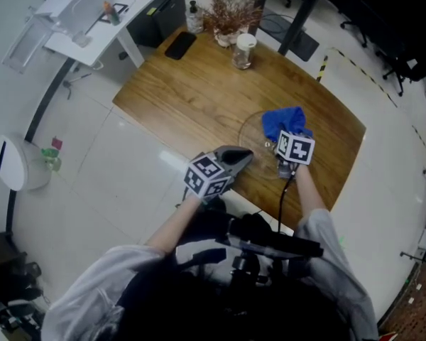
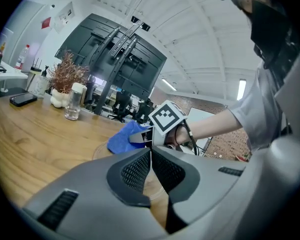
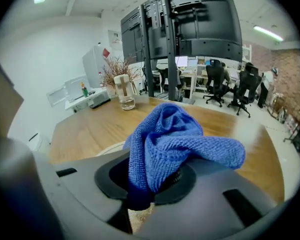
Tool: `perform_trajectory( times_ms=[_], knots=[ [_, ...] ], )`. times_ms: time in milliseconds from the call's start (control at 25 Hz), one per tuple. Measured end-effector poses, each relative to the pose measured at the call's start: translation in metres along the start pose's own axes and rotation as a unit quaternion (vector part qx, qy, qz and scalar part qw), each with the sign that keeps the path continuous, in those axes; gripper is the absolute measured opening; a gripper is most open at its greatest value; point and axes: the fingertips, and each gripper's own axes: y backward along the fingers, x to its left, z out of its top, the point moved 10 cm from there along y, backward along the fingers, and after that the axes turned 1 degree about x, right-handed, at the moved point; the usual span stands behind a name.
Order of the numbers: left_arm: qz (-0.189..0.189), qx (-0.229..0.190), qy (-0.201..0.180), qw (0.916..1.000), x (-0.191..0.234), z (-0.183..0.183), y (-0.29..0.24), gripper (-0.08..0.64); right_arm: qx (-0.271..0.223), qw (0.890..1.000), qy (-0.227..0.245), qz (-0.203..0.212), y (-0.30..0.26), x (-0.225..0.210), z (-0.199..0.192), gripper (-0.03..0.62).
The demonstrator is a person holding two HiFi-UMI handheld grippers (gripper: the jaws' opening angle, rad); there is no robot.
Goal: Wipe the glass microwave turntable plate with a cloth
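My right gripper is clamped on the blue cloth, which bunches up over the far part of the glass turntable plate on the wooden table. My left gripper has its jaws pressed together, empty, at the plate's near-left rim. I can't tell whether it touches the glass.

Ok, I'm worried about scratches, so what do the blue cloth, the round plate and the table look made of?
The cloth looks like soft microfibre: a looped, matte knit weave. The plate is probably clear glass: the wood shows through and only its rim stands out. The table is wood or wood-look laminate, with visible grain and a slight sheen.
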Motion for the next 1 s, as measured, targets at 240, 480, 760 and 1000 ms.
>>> perform_trajectory(
  times_ms=[240,480,760,1000],
  knots=[
    [0.002,-0.005,0.010,0.9999,0.004,-0.002,-0.004,0.002,-0.009,0.999,-0.033,0.041,0.042,0.004,-0.052,0.080],
    [-0.010,-0.011,0.012,0.9998,0.002,-0.002,-0.015,0.002,-0.006,0.993,-0.101,0.065,0.088,0.013,-0.111,0.080],
    [-0.028,-0.005,0.009,0.9995,0.001,0.002,-0.026,0.000,0.010,0.990,-0.114,0.084,0.113,0.019,-0.141,0.080],
    [-0.037,-0.007,0.001,0.9993,0.001,0.009,-0.027,0.000,-0.042,0.995,-0.077,0.054,0.106,-0.002,-0.088,0.080]
  ],
)
